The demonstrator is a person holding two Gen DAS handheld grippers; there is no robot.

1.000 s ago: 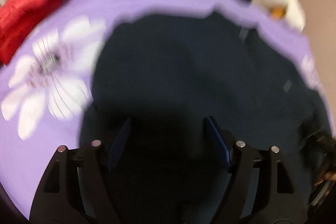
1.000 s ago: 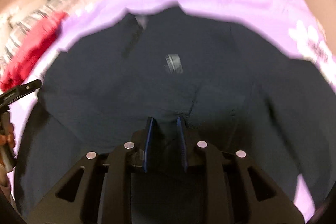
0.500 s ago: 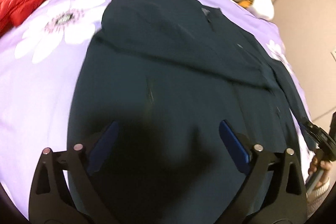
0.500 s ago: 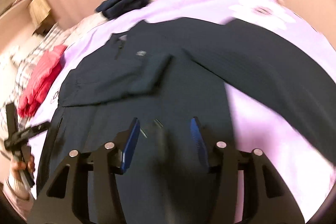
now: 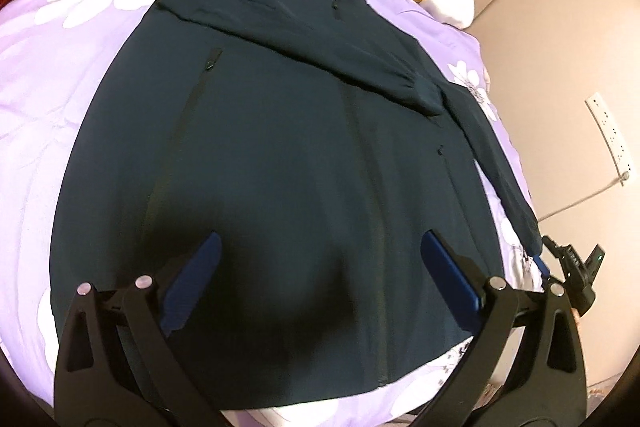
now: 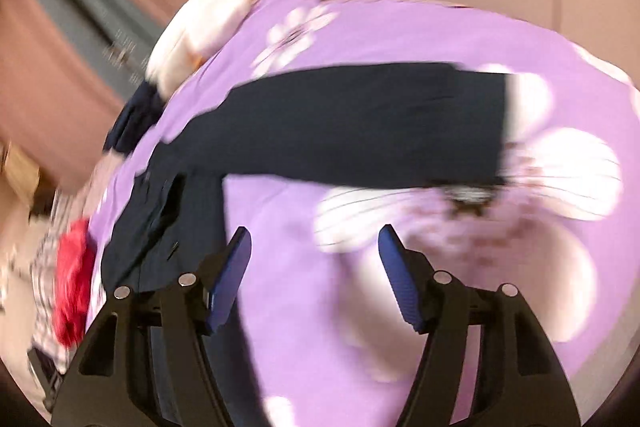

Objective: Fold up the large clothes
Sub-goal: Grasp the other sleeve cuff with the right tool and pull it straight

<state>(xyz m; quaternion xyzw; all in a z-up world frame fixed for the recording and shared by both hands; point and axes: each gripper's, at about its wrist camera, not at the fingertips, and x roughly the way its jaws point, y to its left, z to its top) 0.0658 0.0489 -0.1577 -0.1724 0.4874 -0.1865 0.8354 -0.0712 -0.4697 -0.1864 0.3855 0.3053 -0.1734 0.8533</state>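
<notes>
The left claw [image 5: 318, 275] stands wide with nothing between its pads, low in the frame above the hem of the dark navy jacket [image 5: 280, 147]. The jacket lies spread on the purple flowered bedspread [image 5: 36, 75], one sleeve folded across its chest. The right claw [image 6: 314, 275] is opening, empty, over bare bedspread; the other sleeve [image 6: 360, 123] stretches out across the middle of its view. Sleeve folding looks half done; next, the right claw likely must grip that outstretched sleeve's cuff and carry it inward.
</notes>
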